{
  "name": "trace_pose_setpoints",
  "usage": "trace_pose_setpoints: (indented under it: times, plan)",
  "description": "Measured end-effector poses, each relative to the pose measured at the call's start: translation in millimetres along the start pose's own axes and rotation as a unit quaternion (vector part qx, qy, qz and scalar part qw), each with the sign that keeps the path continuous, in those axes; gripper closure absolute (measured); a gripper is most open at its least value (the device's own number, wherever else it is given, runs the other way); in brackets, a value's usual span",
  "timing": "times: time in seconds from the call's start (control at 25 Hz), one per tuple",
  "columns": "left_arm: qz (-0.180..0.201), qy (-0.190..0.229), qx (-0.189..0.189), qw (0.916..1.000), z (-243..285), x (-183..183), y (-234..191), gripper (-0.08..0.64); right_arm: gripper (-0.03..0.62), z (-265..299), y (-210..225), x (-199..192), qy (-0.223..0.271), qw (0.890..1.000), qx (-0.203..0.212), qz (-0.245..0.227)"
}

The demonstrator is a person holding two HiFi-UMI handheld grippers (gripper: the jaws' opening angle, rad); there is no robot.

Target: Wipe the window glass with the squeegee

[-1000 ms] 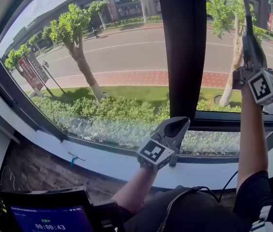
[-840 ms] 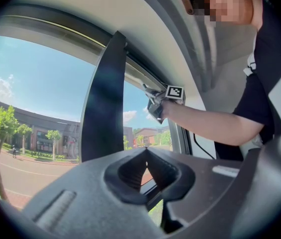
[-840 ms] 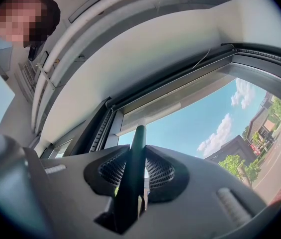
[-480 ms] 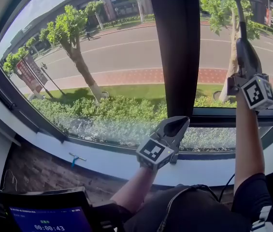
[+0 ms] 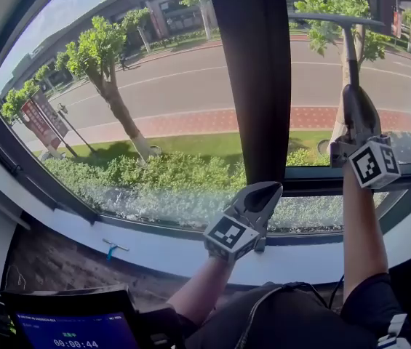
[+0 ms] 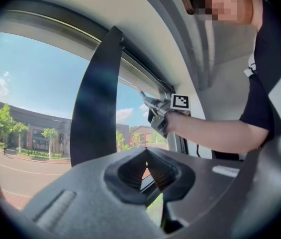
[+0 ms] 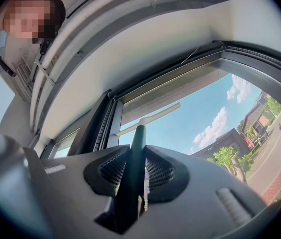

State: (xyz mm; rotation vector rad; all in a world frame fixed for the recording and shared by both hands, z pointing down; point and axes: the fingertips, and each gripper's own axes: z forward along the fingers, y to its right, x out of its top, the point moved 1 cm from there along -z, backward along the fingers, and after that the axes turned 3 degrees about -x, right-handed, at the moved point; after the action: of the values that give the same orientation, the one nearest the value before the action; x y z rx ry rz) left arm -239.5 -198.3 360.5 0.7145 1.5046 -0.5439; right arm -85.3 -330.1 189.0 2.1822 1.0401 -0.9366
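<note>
White sill runs across the lower frame, with a small blue tool lying on it at lower left. Low in the centre, the left gripper sits just over the sill, its jaws shut together on nothing. At right, the right gripper is raised, jaws clamped on the squeegee handle. The blade crosses the top of the right pane of window glass, beside the dark mullion. Outside lie trees and a road.

Clad in black short sleeves, black cable across the lap, with black-and-white marker cubes on the grey left gripper and right gripper.
</note>
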Motion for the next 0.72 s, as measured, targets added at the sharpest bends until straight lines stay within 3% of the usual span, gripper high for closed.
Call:
trace_pose_setpoints:
  times: [0.72]
  plan:
    - [0.001, -0.01, -0.014, 0.9998, 0.7, -4.3, 6.9, 0.557, 0.492, -61.7, -1.7, -56.4, -0.049, 0.999, -0.014, 0.014]
